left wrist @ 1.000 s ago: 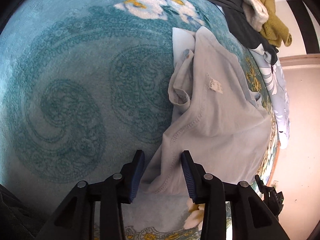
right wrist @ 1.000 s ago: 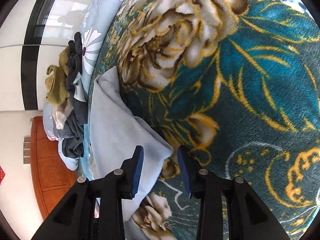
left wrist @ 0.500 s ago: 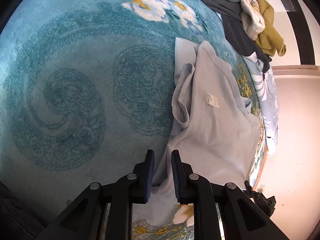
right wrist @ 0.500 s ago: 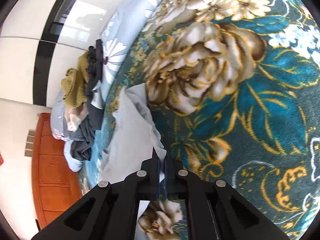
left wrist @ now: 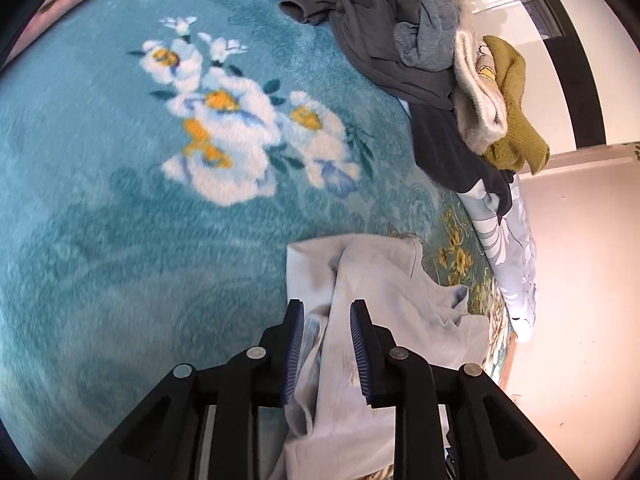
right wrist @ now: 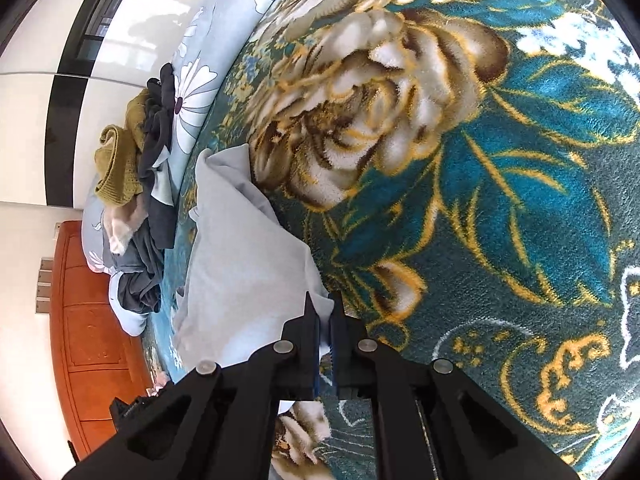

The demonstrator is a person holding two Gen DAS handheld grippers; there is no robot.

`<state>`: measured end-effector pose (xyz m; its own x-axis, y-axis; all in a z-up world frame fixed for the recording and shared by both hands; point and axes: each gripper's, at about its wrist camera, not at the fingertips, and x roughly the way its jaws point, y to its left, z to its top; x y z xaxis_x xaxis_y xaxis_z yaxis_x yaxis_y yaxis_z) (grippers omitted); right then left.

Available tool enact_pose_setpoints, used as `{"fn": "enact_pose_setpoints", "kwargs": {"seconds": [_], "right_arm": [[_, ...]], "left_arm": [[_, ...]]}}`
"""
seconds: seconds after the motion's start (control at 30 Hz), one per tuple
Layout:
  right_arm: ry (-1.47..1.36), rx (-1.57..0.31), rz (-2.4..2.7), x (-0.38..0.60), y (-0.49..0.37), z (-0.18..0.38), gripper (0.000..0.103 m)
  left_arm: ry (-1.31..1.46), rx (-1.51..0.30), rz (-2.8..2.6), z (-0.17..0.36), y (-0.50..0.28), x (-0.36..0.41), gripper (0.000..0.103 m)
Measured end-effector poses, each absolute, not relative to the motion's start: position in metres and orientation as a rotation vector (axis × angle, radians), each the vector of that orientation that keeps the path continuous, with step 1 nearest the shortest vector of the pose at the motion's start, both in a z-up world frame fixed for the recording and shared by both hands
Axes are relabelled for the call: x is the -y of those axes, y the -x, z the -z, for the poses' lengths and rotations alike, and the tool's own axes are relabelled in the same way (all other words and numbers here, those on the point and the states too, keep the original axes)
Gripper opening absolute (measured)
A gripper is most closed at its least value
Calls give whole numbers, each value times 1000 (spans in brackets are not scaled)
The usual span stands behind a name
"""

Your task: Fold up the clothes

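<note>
On the bed: a teal plush blanket [left wrist: 100, 208] covers the surface, with a white and yellow flower print in the left wrist view and large beige and gold blooms [right wrist: 360, 112] in the right wrist view.
Task garment: a pale grey shirt [left wrist: 380, 280] lies rumpled on the blanket near the bed's edge, one part gathered up and running back between the left tongs; in the right wrist view it shows as a smoother pale sheet [right wrist: 244, 264] running away from the tongs.
Left gripper [left wrist: 326, 312]: its jaws have just been opening a little; a fold of the pale grey shirt passes between the blue pads, draped against the right-hand pad [left wrist: 360, 356], with a gap on the other side. Whether the pads truly press the cloth I cannot tell.
Right gripper [right wrist: 325, 304]: jaws nearly together, pinching a corner of the pale grey shirt between the pads; the cloth rises from the blanket to the tips.
Clothes pile: dark grey garments [left wrist: 372, 36], a cream fleecy piece [left wrist: 476, 92] and a mustard knit [left wrist: 516, 120] are heaped together beyond the shirt, well apart from it, at the bed's far edge.
Underneath the pile: a light blue sheet with white flowers [left wrist: 508, 248] shows along the edge.
Beside the bed: a reddish wooden panel [right wrist: 84, 320] and a cream wall [left wrist: 580, 280].
</note>
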<state>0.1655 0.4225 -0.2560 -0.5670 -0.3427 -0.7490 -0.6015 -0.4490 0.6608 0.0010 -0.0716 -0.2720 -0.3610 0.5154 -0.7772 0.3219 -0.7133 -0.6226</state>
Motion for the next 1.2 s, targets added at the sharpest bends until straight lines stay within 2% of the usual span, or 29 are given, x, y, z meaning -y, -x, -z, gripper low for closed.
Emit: {"fn": "enact_pose_setpoints", "kwargs": {"seconds": [0.07, 0.2, 0.4, 0.5, 0.57, 0.63, 0.67, 0.73, 0.83, 0.93, 1.07, 1.17, 1.2], "right_arm": [[1355, -1549, -2120, -422, -167, 258, 5], [1366, -1544, -2096, -421, -168, 261, 7], [1390, -1510, -2068, -420, -166, 262, 7], [1401, -1497, -2056, -420, -163, 263, 7], [1408, -1491, -2050, -419, -163, 263, 7], [1411, -1489, -2050, -419, -163, 262, 7], [1410, -1492, -2049, -420, -164, 262, 7], [1408, -1497, -2049, -420, -165, 262, 7], [1402, -1513, -2051, -420, -166, 263, 7], [1409, -1535, -2037, -418, -166, 265, 7], [1410, -1539, -2032, -417, -166, 265, 7], [1395, -1548, -2039, -419, -168, 262, 7], [1392, -1543, -2048, -419, -168, 260, 7]], "left_arm": [[1700, 1047, -2223, 274, 11, 68, 35], [1688, 926, -2232, 280, 32, 59, 36], [1636, 859, -2196, 287, 44, 47, 36], [1610, 786, -2187, 285, 46, 37, 33], [1602, 772, -2165, 284, 47, 33, 17], [1560, 759, -2180, 277, 46, 31, 6], [1520, 748, -2210, 270, 45, 31, 4], [1431, 767, -2288, 254, 43, 40, 4], [1494, 860, -2333, 265, 47, 60, 4], [1640, 794, -2286, 285, 51, 58, 4], [1667, 751, -2296, 284, 47, 56, 8], [1706, 879, -2329, 280, 36, 73, 18], [1715, 932, -2341, 278, 29, 80, 18]]}}
